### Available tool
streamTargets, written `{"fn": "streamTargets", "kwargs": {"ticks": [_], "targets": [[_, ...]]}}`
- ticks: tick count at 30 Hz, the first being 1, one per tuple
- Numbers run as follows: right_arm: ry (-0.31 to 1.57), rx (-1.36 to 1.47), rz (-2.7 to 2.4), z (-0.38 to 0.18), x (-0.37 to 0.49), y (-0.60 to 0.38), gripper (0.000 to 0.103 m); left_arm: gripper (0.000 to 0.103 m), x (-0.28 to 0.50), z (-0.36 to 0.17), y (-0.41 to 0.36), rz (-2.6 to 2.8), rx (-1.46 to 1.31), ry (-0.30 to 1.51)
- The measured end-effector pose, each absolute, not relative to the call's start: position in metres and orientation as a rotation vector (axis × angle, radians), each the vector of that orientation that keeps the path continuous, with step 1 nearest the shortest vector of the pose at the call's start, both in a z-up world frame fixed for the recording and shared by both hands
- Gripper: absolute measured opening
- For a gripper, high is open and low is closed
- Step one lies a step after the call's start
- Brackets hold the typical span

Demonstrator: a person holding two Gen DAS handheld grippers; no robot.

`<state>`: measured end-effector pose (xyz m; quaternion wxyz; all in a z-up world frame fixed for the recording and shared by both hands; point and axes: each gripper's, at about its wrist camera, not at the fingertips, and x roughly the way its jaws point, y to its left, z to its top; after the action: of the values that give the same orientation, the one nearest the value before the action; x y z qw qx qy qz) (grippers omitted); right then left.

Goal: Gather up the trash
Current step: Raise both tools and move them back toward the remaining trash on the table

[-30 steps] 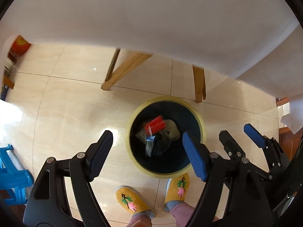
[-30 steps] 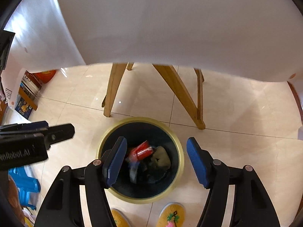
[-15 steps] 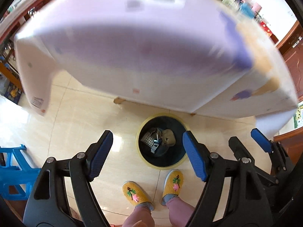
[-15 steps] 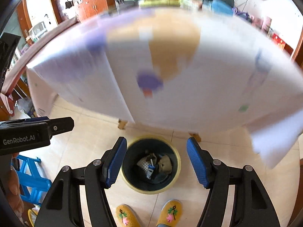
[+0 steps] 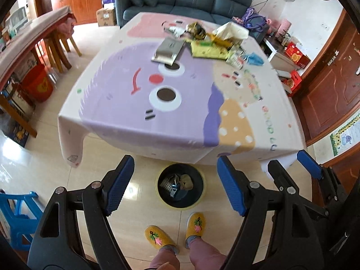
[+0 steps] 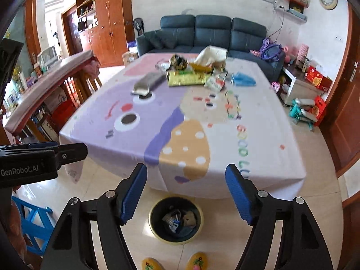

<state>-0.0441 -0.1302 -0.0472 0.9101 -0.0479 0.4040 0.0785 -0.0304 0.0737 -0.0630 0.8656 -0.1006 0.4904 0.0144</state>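
Note:
A dark bin with a yellow rim stands on the floor at the table's near edge, holding several scraps of trash. More trash lies at the far end of the table: a silver packet, a yellow-green wrapper, a crumpled white bag and a blue mask. My left gripper and my right gripper both hang open and empty, high above the bin. The right gripper's fingers also show in the left wrist view.
The table wears a purple cartoon tablecloth. A person's yellow slippers stand next to the bin. A blue plastic chair is at the left, a long side table beyond it, a sofa behind.
Both grippers have risen and tilted up from low over the bin under the table. The tabletop and the room are now in view. Both stay open and empty.

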Motion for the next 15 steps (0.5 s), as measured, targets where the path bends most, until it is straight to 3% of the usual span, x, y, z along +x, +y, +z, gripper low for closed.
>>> {"fn": "streamTargets", "kwargs": {"ticks": [15], "targets": [[0.612,-0.084,-0.009,0.081,-0.048,-0.141,0.081,0.074,-0.015,0.062,0.074,-0.016,-0.121,0.818]]}}
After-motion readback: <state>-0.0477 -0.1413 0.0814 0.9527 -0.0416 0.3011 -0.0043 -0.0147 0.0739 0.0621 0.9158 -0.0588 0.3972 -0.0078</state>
